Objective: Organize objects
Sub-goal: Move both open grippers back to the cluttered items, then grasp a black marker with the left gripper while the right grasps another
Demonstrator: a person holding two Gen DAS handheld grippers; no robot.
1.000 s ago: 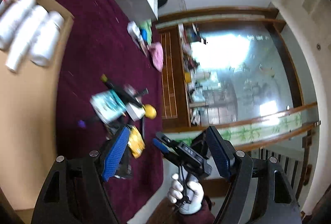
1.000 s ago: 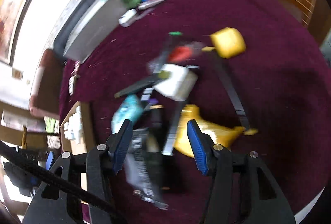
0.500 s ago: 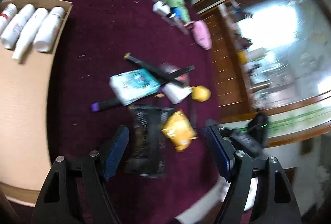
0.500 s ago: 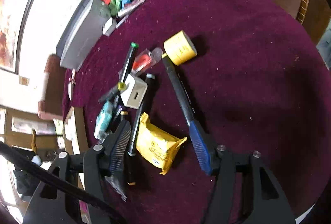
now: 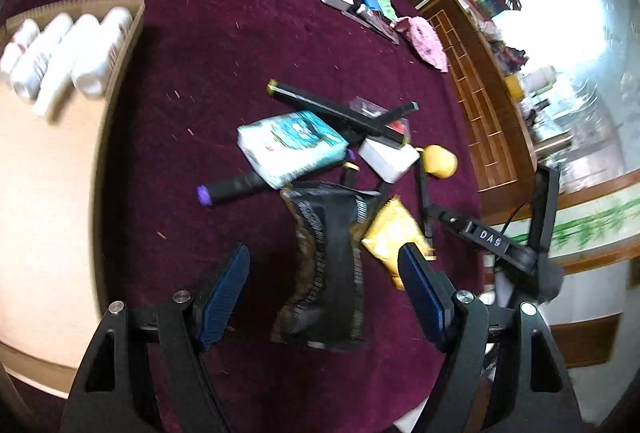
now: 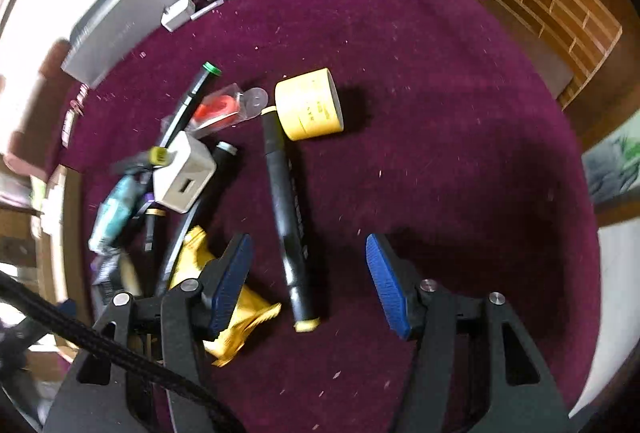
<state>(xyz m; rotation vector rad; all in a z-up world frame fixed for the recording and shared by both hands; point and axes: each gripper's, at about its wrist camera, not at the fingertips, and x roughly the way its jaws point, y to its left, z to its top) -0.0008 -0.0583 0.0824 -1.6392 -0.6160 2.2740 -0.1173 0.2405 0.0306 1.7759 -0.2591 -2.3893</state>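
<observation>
Both grippers tilt down over a heap of small things on the maroon cloth, jaws apart and gripping nothing.

The left gripper hangs spread above a black snack pouch; a second ago it faced the room's window. The right gripper straddles a black marker, pads clear of it, and sits lower than before. Only the left view shows the cardboard tray holding white bottles. Only the right view shows the marker's full length beside the yellow tape roll. A yellow packet lies under its left finger.
</observation>
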